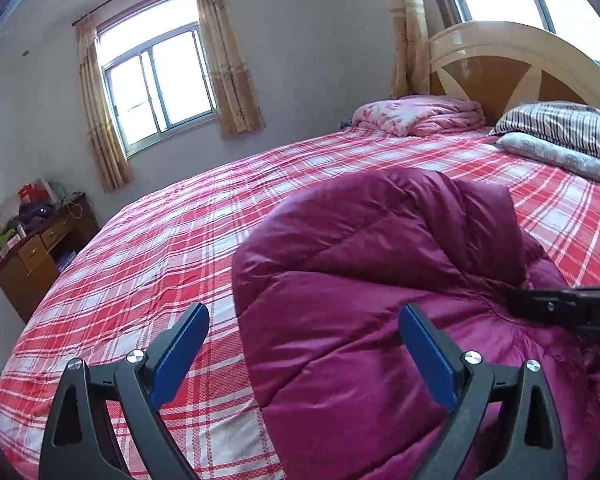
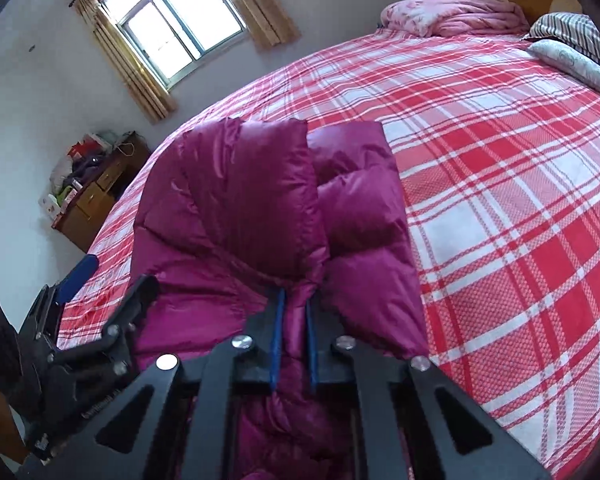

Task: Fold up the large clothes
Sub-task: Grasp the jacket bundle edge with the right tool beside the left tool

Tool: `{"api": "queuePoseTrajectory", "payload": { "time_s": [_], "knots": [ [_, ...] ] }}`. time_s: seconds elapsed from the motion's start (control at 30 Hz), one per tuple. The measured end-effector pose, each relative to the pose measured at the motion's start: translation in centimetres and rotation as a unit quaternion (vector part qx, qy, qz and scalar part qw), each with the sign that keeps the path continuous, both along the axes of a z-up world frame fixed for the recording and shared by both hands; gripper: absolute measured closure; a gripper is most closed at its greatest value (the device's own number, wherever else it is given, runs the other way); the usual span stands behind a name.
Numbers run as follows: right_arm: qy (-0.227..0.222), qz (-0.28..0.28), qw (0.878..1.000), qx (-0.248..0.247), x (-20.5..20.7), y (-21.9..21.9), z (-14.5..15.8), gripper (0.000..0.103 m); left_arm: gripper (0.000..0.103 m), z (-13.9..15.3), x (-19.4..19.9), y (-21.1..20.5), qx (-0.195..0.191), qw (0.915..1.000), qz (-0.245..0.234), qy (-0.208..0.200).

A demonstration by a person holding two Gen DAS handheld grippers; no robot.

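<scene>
You are working on a wide bed [image 1: 148,264] under a red and white checked sheet, which fills both views; the headboard [image 1: 512,64] rises at about one o'clock in the left wrist view, with folded pink bedding [image 1: 420,114] and striped pillows [image 1: 564,132] below it, and a cluttered wooden desk [image 1: 36,252] stands off the bed at nine o'clock.

The magenta puffer jacket [image 1: 380,280] lies on the near part of the sheet, from the centre towards five o'clock in the left wrist view. It already looks partly gathered: in the right wrist view two padded panels lie side by side, running from the centre up to about twelve o'clock, so I judge the side folds made or nearly made. It is still a long, puffy bundle, so a fold across its length and some flattening appear to remain.

Your right gripper [image 2: 294,312] has its pads pinched tight on a ridge of the jacket's fabric at the near end. Your left gripper [image 1: 304,320] stands spread wide with nothing between its pads, poised above the jacket's left edge where it meets the sheet.
</scene>
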State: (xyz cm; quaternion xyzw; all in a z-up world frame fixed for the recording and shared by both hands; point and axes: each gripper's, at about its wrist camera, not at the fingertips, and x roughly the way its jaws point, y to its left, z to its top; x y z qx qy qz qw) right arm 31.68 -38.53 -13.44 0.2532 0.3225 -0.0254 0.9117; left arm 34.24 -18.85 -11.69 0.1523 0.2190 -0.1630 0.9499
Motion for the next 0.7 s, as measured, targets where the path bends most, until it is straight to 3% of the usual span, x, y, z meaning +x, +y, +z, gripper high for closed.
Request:
{"api": "queuePoseTrajectory", "payload": {
  "time_s": [0.1, 0.17, 0.27, 0.37, 0.53, 0.57, 0.63, 0.7],
  "knots": [
    [0.011, -0.019, 1.000, -0.019, -0.1, -0.9, -1.3, 0.094, 0.007, -0.6, 0.9, -1.6, 0.017, 0.9998, 0.005, 0.010],
    [0.016, -0.023, 1.000, -0.009, -0.4, -1.4, -1.7, 0.097, 0.007, -2.0, 1.2, -3.3, 0.057, 0.9983, 0.000, 0.014],
    [0.031, -0.041, 0.998, -0.034, -1.3, -1.5, -0.5, 0.090, 0.007, -2.9, 0.6, -4.6, 0.084, 0.9964, -0.014, -0.001],
    [0.004, -0.078, 0.996, -0.051, -3.3, -1.5, 2.2, 0.080, 0.007, -2.6, 0.4, -4.6, 0.086, 0.9961, -0.016, -0.005],
    [-0.067, -0.088, 0.992, -0.063, -4.0, -0.1, 8.1, 0.078, 0.007, -2.3, 0.3, -4.7, 0.088, 0.9958, -0.024, 0.000],
    [-0.079, -0.077, 0.993, -0.049, -3.3, 0.1, 8.8, 0.069, 0.007, -2.3, 0.4, -4.8, 0.087, 0.9959, -0.026, 0.002],
    [-0.100, -0.048, 0.994, -0.007, -1.5, 0.0, 9.3, 0.055, 0.007, -2.2, 0.4, -5.1, 0.082, 0.9962, -0.030, 0.011],
    [-0.088, -0.036, 0.995, -0.006, 1.0, 0.2, 8.2, 0.055, 0.007, -1.7, 0.5, -4.9, 0.074, 0.9968, -0.027, 0.014]
  ]
}}
